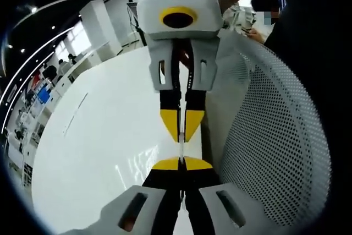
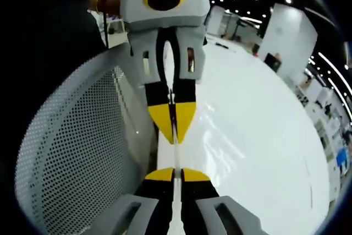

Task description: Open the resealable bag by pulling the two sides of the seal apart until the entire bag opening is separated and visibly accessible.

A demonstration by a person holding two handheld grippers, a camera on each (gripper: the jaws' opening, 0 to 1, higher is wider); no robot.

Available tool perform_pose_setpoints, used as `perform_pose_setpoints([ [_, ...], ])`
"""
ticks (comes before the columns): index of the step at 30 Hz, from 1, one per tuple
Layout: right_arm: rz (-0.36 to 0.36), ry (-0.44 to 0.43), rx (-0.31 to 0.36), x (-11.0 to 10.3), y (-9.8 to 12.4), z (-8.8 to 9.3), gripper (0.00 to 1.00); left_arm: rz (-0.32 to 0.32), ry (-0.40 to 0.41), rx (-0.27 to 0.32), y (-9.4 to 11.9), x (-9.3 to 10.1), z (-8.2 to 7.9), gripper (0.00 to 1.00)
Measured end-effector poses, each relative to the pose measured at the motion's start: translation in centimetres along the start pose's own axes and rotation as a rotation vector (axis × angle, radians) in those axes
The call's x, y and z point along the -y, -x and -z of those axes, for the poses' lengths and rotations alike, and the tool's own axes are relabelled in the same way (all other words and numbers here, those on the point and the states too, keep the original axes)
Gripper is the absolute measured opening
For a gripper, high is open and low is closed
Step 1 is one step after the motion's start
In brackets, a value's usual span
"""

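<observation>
1. As both grippers face each other above the white table, left gripper pinched tight on the clear bag.
2. Right gripper clamped on it too, beside the perforated chair back.

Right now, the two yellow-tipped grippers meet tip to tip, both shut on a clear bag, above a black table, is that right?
No: the table is white, not black, as the left gripper view shows. The left gripper and right gripper do meet tip to tip, shut on the clear bag.
</observation>
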State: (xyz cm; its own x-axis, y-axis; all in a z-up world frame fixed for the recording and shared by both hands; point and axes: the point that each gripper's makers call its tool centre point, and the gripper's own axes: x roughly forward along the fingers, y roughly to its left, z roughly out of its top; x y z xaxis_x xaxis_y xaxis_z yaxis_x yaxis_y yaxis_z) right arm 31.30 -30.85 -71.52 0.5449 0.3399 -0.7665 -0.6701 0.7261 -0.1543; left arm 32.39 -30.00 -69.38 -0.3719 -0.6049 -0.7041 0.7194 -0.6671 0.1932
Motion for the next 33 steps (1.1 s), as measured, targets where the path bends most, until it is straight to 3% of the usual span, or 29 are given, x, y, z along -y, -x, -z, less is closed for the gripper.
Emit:
perform_pose_setpoints([
  [4,-0.003,-0.053,0.019,0.2,0.2,0.0,0.0,0.007,-0.003,0.008,0.4,-0.1,-0.1,0.0],
  [33,0.013,-0.102,-0.045,0.2,1.3,3.4,0.0,0.032,-0.012,0.051,2.0,0.0,-0.7,0.0],
])
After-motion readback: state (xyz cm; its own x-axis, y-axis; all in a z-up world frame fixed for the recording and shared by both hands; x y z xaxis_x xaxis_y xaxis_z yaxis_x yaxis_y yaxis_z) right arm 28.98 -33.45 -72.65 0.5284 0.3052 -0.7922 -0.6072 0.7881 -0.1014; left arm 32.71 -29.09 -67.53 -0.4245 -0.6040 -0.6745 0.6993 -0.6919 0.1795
